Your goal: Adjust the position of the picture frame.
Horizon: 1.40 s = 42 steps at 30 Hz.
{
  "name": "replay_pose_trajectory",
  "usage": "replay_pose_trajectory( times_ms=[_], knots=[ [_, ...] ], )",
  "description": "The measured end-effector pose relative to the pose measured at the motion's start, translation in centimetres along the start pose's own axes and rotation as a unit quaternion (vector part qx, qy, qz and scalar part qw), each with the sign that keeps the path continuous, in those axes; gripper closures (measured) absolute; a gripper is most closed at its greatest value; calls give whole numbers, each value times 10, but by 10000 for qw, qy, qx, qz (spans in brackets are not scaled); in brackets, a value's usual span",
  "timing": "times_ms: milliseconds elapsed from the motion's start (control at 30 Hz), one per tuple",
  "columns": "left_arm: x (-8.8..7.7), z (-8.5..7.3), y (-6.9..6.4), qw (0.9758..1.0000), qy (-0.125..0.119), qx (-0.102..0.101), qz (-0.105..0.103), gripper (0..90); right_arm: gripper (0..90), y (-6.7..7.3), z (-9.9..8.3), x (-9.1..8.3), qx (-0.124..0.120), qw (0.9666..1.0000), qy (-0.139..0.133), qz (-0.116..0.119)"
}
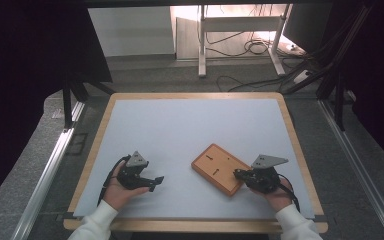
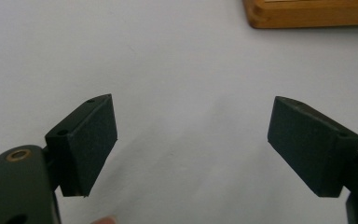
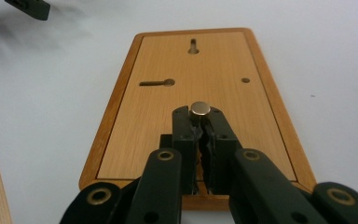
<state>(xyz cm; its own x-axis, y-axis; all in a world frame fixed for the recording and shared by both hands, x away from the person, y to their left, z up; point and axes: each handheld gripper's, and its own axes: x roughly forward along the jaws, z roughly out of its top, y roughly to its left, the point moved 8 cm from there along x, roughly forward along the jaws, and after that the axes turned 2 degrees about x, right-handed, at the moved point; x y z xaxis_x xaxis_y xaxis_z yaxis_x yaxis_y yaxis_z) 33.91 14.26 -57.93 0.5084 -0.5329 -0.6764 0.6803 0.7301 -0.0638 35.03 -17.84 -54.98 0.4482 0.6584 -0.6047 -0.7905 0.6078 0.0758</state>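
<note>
One small metal pin (image 3: 200,108) clamped in right tool (image 3: 200,122), over wooden board (image 3: 168,121); tiny, slippery, pinch sides. Left tool (image 2: 192,140) apart, at 9 o'clock on surface (image 1: 180,125).

I work in what looks like a lab or recording rig, not a home. My table (image 1: 300,150) is a wood-edged board with a plain pale mat, standing on grey carpet. Black curtains (image 1: 25,55) hang at both sides, aluminium rails (image 1: 45,175) run along the floor, and loose cables (image 1: 250,47) lie by a white metal-legged desk frame (image 1: 202,45) behind.
</note>
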Motion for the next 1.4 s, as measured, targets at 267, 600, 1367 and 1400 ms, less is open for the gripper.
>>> replay_pose_trajectory(
  times_ms=[267, 600, 1367, 1400],
  knots=[
    [0, -1, 0, 10000, 34, 42, -8, 153, 849, 12, 8, 22, -178, 9996, 91, 220],
    [0, -1, 0, 10000, 34, 44, -17, 154, 849, 31, 27, 55, -414, 9983, 179, 370],
    [1, -2, -1, 9999, 66, 107, -39, 155, 848, 42, 28, 66, -542, 9975, 230, 397],
    [1, -2, -1, 9999, 67, 107, -40, 155, 848, 43, 27, 66, -540, 9975, 231, 391]
  ],
)
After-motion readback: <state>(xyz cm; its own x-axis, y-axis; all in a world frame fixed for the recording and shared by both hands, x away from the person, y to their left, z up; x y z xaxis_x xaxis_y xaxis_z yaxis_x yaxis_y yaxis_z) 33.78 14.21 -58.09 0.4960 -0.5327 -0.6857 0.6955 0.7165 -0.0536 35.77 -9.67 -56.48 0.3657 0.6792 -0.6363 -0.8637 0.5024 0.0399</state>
